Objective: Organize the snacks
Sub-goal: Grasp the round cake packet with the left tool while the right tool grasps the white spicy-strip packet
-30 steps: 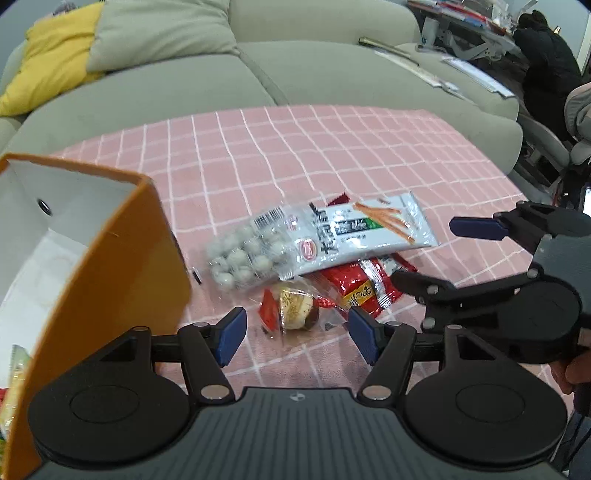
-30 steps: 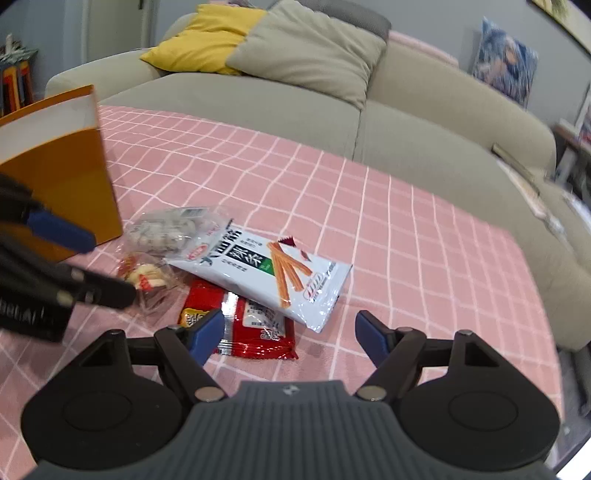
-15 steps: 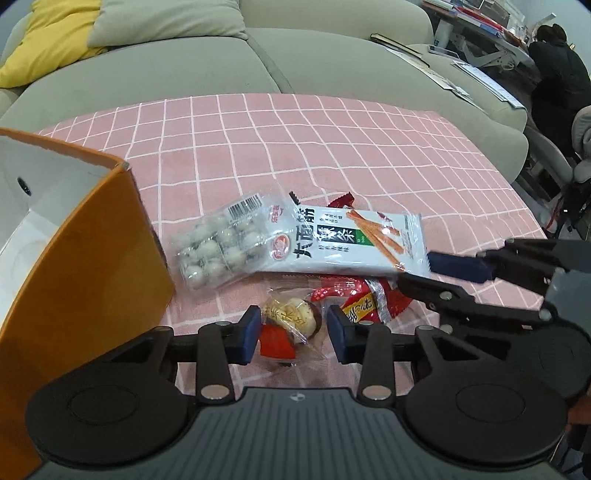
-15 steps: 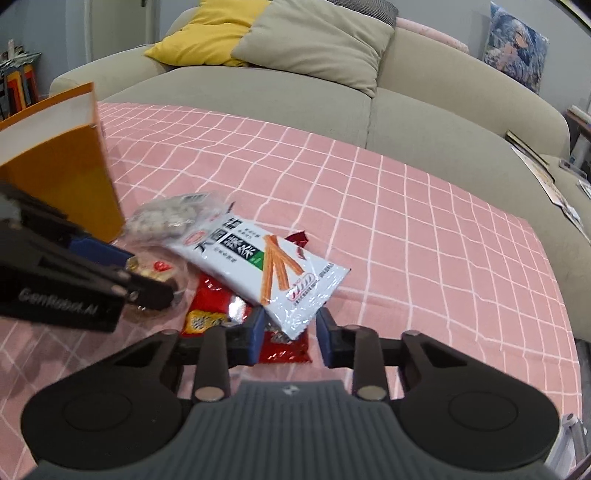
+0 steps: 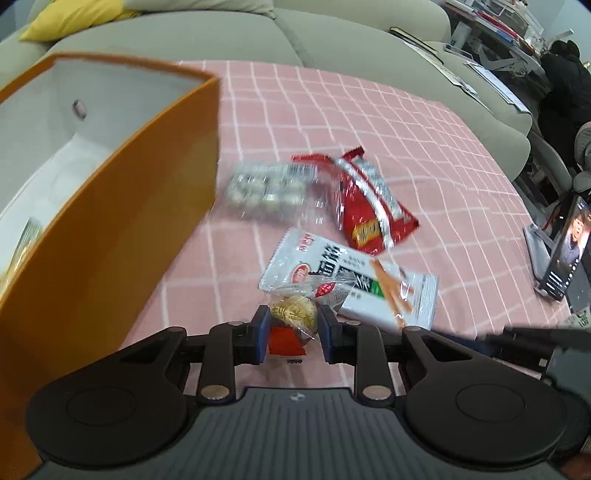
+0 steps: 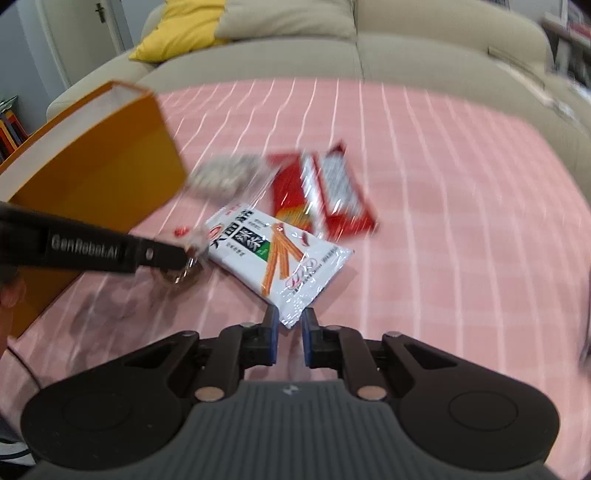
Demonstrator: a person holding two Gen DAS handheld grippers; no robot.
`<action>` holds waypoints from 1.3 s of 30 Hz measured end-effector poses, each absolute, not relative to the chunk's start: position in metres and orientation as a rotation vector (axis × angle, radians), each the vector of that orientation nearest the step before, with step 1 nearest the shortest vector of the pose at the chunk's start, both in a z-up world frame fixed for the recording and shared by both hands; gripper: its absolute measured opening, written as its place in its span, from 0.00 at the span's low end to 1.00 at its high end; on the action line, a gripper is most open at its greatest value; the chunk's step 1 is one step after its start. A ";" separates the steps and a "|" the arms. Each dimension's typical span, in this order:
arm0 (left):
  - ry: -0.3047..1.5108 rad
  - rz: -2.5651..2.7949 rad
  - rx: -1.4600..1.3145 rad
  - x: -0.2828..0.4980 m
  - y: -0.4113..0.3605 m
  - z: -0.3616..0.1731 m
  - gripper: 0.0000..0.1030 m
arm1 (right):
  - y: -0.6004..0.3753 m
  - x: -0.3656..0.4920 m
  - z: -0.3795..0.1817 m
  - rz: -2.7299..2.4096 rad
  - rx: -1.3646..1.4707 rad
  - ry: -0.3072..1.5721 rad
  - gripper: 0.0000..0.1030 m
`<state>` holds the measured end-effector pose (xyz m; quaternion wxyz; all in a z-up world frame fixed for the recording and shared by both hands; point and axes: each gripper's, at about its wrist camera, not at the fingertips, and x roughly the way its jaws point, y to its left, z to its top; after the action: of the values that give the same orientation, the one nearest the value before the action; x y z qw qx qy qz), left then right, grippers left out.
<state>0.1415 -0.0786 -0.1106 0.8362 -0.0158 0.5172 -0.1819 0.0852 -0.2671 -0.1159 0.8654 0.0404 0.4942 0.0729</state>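
My left gripper [image 5: 291,332] has its jaws closing, and its blue pads press a small clear-wrapped round snack [image 5: 293,314] between them. In the right wrist view this gripper [image 6: 177,258] reaches in from the left with the snack at its tip. My right gripper [image 6: 290,332] is shut on the near corner of a white stick-snack packet [image 6: 280,254], which also shows in the left wrist view [image 5: 351,284]. Behind it lie a red packet [image 5: 369,206] and a clear pack of white balls [image 5: 266,188]. An orange box [image 5: 110,221] with a white inside stands open at the left.
A pink checked cloth [image 5: 424,140] covers the table. A grey sofa [image 5: 184,33] with a yellow cushion [image 6: 184,29] runs along the far edge. A phone on a stand [image 5: 569,251] sits at the right, and a person in dark clothes [image 5: 565,81] is beyond it.
Both pairs of jaws have closed, the left around the small wrapped snack, the right on the white packet's corner. The white packet has slid off the red one. The orange box looms closer.
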 end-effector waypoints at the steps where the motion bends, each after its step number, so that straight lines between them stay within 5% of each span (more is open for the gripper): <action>1: 1.103 -0.380 -0.043 0.138 -0.075 -0.111 0.29 | -0.264 0.078 -0.117 0.153 0.103 1.057 0.08; 4: 1.123 -0.367 -0.076 0.126 -0.064 -0.111 0.28 | -0.258 0.064 -0.118 0.161 0.156 1.107 0.00; 12: 1.161 -0.384 -0.074 0.103 -0.047 -0.108 0.30 | -0.247 0.048 -0.110 0.200 0.083 1.090 0.04; 14: 1.149 -0.379 -0.086 0.100 -0.043 -0.106 0.32 | -0.248 0.048 -0.106 0.215 0.047 1.050 0.26; 16: 1.144 -0.396 -0.089 0.099 -0.042 -0.104 0.44 | -0.250 0.051 -0.103 0.243 0.005 1.000 0.42; 18: 1.137 -0.430 -0.078 0.098 -0.043 -0.103 0.59 | -0.249 0.056 -0.100 0.274 -0.038 0.971 0.48; 21: 1.143 -0.442 -0.015 0.100 -0.048 -0.105 0.63 | -0.249 0.067 -0.102 0.305 -0.112 0.927 0.64; 30: 1.205 -0.518 -0.026 0.103 -0.055 -0.123 0.65 | -0.247 0.105 -0.125 0.414 -0.158 0.950 0.65; 33: 1.230 -0.513 -0.034 0.104 -0.058 -0.130 0.53 | -0.244 0.110 -0.131 0.444 -0.160 0.964 0.65; 39: 1.204 -0.492 -0.048 0.107 -0.056 -0.131 0.50 | -0.240 0.106 -0.134 0.464 -0.169 0.962 0.66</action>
<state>0.1074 -0.0562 -0.1310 0.7957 -0.0222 0.5603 -0.2289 0.1056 -0.2403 -0.1338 0.8572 -0.0806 0.4581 0.2210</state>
